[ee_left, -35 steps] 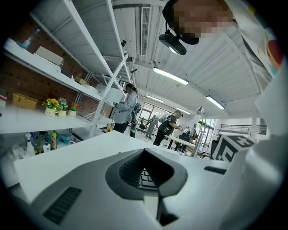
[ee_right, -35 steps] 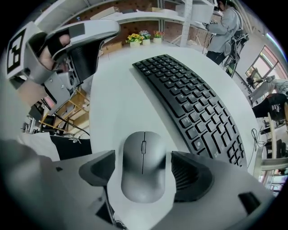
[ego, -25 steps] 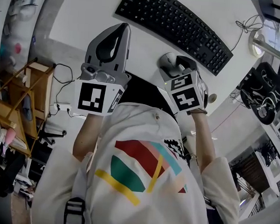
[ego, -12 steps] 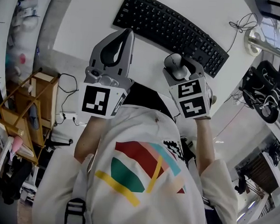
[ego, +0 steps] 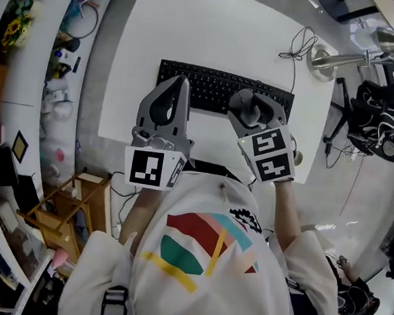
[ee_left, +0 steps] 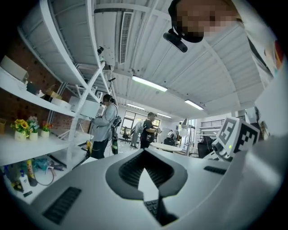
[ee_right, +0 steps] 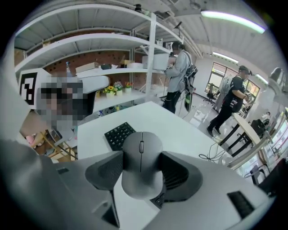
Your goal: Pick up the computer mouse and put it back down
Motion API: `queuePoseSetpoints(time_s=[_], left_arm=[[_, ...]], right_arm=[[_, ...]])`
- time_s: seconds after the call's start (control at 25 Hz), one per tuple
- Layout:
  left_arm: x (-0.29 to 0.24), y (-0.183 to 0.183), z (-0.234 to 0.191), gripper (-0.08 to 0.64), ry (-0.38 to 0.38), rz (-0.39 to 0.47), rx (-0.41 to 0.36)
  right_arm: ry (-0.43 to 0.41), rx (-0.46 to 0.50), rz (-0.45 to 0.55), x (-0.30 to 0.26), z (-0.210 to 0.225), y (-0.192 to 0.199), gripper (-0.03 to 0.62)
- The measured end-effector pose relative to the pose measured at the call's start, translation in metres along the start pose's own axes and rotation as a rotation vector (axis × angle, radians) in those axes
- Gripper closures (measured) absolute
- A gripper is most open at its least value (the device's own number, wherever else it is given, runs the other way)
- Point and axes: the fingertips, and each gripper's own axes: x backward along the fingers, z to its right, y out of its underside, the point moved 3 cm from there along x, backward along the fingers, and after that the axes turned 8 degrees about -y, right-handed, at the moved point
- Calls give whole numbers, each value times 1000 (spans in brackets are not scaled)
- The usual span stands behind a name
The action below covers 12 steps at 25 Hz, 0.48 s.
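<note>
The grey computer mouse [ego: 244, 104] hangs in the air above the white table [ego: 212, 33], clamped by its sides between the pads of my right gripper [ego: 249, 107]. In the right gripper view the mouse [ee_right: 142, 164] fills the gap between the dark pads, wheel facing up, with the table well below. My left gripper [ego: 179, 86] is held beside it at about the same height, shut and empty; its tips meet in the left gripper view [ee_left: 144, 155]. A black keyboard [ego: 215, 91] lies on the table under both grippers.
A thin cable [ego: 299, 43] and a metal lamp base [ego: 325, 59] lie at the table's far right. A black office chair [ego: 381, 126] stands to the right, shelving [ego: 28, 74] and a wooden stool [ego: 66, 205] to the left. People [ee_right: 177, 72] stand beyond the table.
Both grippers have risen. The mouse, which was down by the keyboard's near edge, has left the table in the right gripper. The table now looks much farther below.
</note>
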Motion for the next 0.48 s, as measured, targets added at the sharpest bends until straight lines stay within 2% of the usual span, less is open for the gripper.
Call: queuePoseSetpoints(time_s=[0.2,0.48], left_arm=[[-13,-38,24,514,64,53,-57],[-16,-71,55,514,154,119,-128]], right_arm=[[70,-34,134,33,11,-21,314],[155,-146,392,84,22,-39,316]])
